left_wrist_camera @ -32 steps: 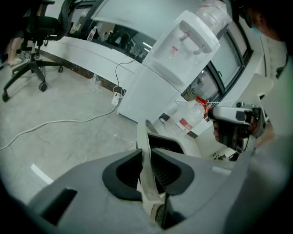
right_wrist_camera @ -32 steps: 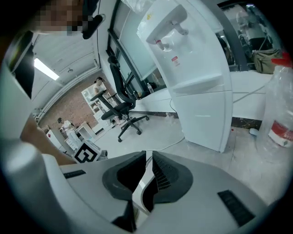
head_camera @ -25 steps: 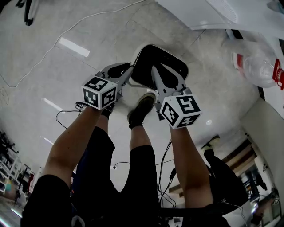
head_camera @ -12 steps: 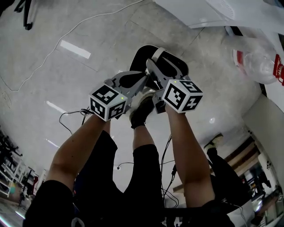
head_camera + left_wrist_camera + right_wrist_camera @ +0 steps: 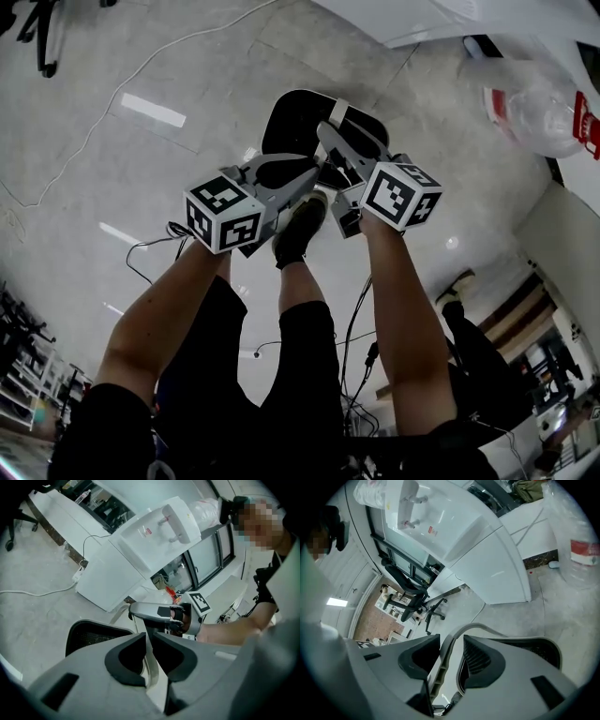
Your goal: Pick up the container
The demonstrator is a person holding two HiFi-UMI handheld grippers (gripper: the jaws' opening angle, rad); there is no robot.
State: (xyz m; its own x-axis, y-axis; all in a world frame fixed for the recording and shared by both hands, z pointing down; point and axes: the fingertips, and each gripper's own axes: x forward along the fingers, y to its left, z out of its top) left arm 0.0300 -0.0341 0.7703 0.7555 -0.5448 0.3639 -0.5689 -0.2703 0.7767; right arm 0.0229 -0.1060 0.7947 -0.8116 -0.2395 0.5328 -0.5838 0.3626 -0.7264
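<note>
The container (image 5: 298,120) is a black mesh bin with a white rim, seen over the grey floor ahead of the person's legs. My left gripper (image 5: 314,176) reaches its near edge. In the left gripper view the white rim (image 5: 151,667) runs between the pads of my left gripper (image 5: 149,641). Those jaws have just been closing and are shut on the rim. My right gripper (image 5: 327,129) lies across the bin's right side. Its jaws have just been opening. They straddle the rim (image 5: 449,656) of the mesh wall (image 5: 534,648), and a gap shows at the right pad.
A white water dispenser (image 5: 154,531) (image 5: 440,517) stands ahead, with a large clear water jug (image 5: 534,112) on the floor at the right. A cable (image 5: 122,84) trails across the floor. The person's shoe (image 5: 298,230) is just below the bin. An office chair (image 5: 412,597) stands farther off.
The left gripper has moved right and up to the bin's near rim. The right gripper has rolled and its jaws have spread over the rim. The bin sits a little higher in the picture.
</note>
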